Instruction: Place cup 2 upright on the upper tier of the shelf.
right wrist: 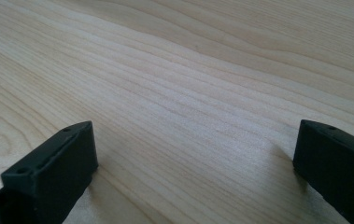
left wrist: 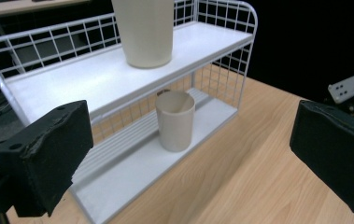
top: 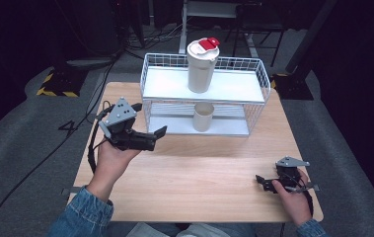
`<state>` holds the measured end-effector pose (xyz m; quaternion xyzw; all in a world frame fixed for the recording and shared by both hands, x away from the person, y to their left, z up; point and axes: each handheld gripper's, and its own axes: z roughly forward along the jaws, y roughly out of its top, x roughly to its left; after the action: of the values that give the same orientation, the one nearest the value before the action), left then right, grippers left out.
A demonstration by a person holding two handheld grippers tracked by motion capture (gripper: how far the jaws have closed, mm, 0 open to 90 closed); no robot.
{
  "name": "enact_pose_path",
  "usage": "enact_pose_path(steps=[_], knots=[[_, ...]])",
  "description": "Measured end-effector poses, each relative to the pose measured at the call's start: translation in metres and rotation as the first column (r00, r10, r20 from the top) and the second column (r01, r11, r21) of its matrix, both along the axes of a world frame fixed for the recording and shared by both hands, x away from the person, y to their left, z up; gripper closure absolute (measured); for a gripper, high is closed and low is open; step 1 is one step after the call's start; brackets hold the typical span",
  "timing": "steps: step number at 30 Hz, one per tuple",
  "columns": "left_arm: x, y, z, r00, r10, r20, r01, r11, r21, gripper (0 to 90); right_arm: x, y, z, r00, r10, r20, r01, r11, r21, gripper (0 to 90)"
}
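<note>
A white wire rack with two shelves stands at the back of the wooden table. A tall cream tumbler with a red-and-white lid stands on the top shelf. A small beige cup stands upright on the lower shelf. My left gripper is held open in front of the rack's left end, aimed at the small cup, nothing between its jaws. My right gripper rests open low over bare wood near the table's front right.
The table stands on grey carpet. Dark equipment, cables and a yellow-black striped base lie behind the table's left corner. The other gripper's grey plate shows at the right edge of the left gripper view.
</note>
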<state>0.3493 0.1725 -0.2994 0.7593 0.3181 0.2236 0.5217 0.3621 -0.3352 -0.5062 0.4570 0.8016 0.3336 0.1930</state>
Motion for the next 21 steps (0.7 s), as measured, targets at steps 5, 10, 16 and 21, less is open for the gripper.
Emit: enact_pose_path(steps=[5,10,16,21], knots=[[-0.011,0.007,-0.013,0.9998,0.01,-0.014,-0.009,0.9999,0.014,0.2,0.0,0.0,0.0,1.0,0.0,0.0,0.0,1.0,0.0,0.0],[-0.02,0.013,-0.03,0.9989,0.009,-0.046,-0.008,0.9994,0.032,0.2,0.0,0.0,0.0,1.0,0.0,0.0,0.0,1.0,0.0,0.0],[-0.027,0.022,-0.05,0.9951,0.029,-0.094,-0.025,0.9985,0.049,0.2,0.0,0.0,0.0,1.0,0.0,0.0,0.0,1.0,0.0,0.0],[-0.037,0.026,-0.059,0.9938,0.05,-0.099,-0.043,0.9962,0.076,0.7,0.0,0.0,0.0,1.0,0.0,0.0,0.0,1.0,0.0,0.0]])
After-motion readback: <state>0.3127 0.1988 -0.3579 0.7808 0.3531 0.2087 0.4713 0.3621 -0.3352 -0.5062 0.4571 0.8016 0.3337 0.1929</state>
